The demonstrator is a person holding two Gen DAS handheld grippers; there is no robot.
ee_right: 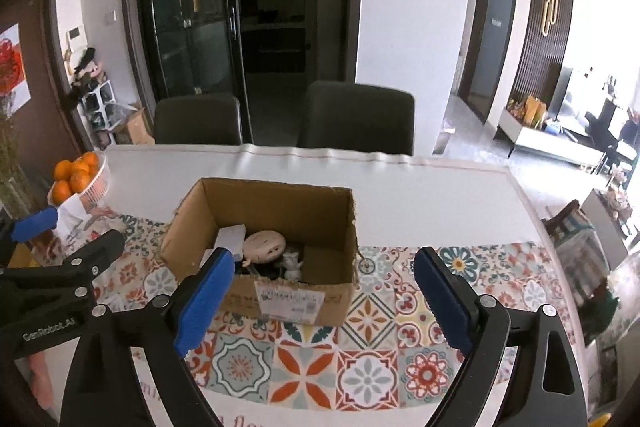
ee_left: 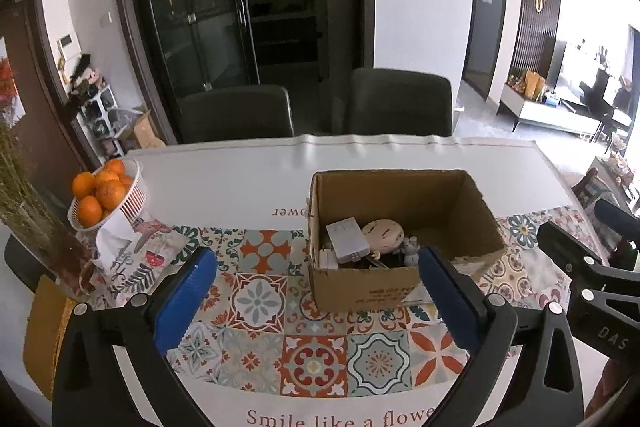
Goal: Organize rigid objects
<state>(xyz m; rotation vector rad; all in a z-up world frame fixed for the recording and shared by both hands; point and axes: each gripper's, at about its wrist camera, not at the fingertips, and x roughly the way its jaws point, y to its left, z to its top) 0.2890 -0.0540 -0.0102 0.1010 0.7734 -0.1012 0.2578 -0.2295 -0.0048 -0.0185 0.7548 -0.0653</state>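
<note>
Both grippers, left (ee_left: 316, 291) and right (ee_right: 324, 295), hang wide open and hold nothing above the near edge of the table (ee_left: 240, 163). The box (ee_left: 400, 227) sits mid-table, holding a doll head (ee_left: 384, 233), a white case (ee_left: 347, 235) and a small figurine (ee_right: 292, 263).

Cardboard box (ee_left: 404, 239) on tiled cloth (ee_left: 260, 299); doll head (ee_left: 383, 234) inside. Left gripper (ee_left: 316, 291) spread wide, just before box.
</note>
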